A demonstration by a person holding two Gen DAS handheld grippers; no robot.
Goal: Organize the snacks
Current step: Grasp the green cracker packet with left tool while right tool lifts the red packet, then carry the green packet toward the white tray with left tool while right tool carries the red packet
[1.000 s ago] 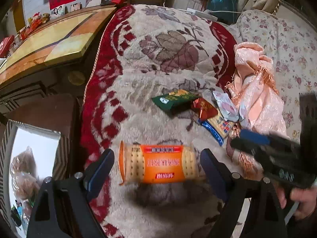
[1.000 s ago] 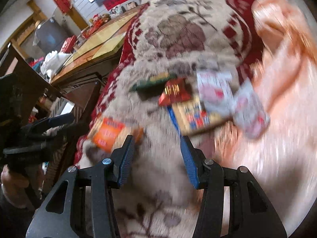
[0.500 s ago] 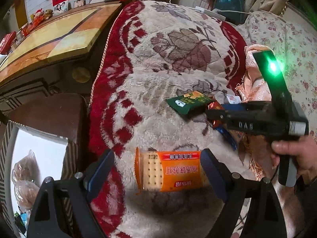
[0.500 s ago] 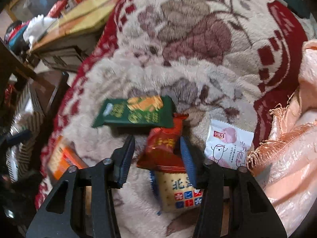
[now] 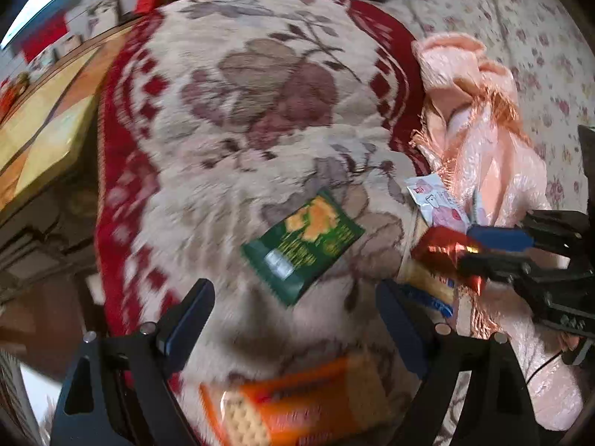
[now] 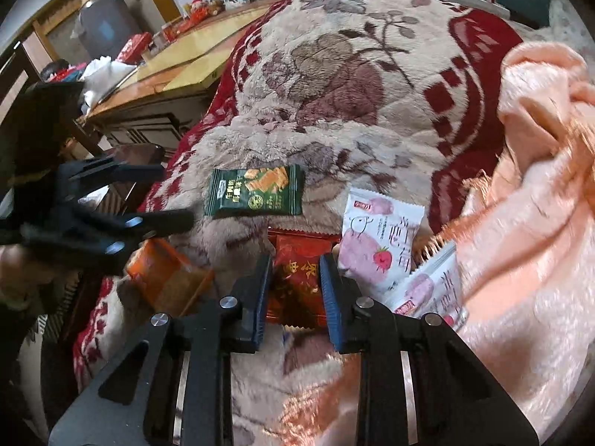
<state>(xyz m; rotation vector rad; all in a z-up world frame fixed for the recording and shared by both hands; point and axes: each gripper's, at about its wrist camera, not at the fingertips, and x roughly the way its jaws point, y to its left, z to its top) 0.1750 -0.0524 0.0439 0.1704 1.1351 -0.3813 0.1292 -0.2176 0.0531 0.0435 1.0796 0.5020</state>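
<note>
Snack packets lie on a plush red and cream blanket [image 5: 223,171]. My right gripper [image 6: 295,264] is closing, and its blue pads pinch a red foil packet [image 6: 301,256] from both sides; the left wrist view shows that red packet [image 5: 438,249] crumpled in the right gripper [image 5: 466,249]. My left gripper [image 5: 293,290] stands open just over the near corner of a green packet [image 5: 303,245], with nothing gripped. An orange biscuit pack [image 5: 297,409] lies below it, at the picture's lower edge. In the right wrist view the left gripper [image 6: 174,195] hovers beside the green packet [image 6: 256,191].
Two white and pink strawberry packets [image 6: 375,238] [image 6: 435,286] lie right of the red one. A biscuit pack with a blue edge [image 5: 427,282] sits under it. A crumpled peach blanket [image 5: 494,171] borders the right side. A wooden table [image 6: 178,63] stands at the left.
My right gripper's jaws have narrowed onto the red packet. My left gripper has moved forward off the orange biscuit pack toward the green packet, still open.
</note>
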